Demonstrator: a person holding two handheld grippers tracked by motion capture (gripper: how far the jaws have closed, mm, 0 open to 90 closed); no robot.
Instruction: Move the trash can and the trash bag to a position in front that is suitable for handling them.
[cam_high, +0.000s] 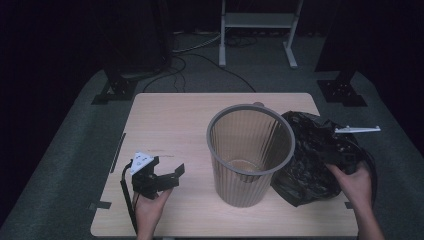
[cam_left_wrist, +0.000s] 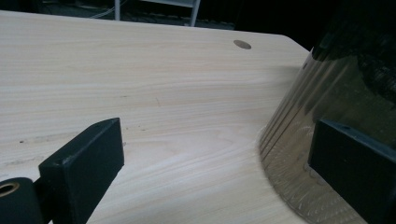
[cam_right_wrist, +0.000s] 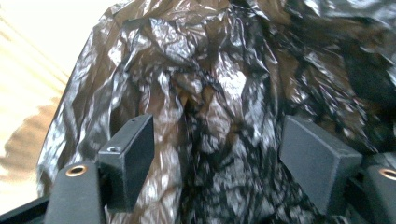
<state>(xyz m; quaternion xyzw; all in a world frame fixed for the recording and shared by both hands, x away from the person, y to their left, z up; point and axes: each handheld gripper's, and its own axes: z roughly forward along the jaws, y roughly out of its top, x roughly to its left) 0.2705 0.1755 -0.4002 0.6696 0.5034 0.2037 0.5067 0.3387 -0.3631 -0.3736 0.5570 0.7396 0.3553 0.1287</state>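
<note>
- Our left tongs (cam_high: 167, 172) rest on the tabletop (cam_high: 165, 115) at the left, jaws apart and empty, aimed toward the bin (cam_high: 250, 150); the left gripper view shows its ribbed wall (cam_left_wrist: 303, 140) just past one jaw.
- The bin stands upright mid-tabletop, empty as far as we can see. We judge it light, stiff plastic, easy to tip, so we would steady it at the rim.
- The bag (cam_high: 320, 155) lies crumpled right of the bin, touching it. We judge it thin, soft, slippery and easy to tear; a bunched fold or its edge gives the best hold.
- Our right tongs (cam_right_wrist: 217, 154) sit against the bag (cam_right_wrist: 210, 93), jaws apart, film between them, not clamped.
- We read no brand, label or writing anywhere.
</note>
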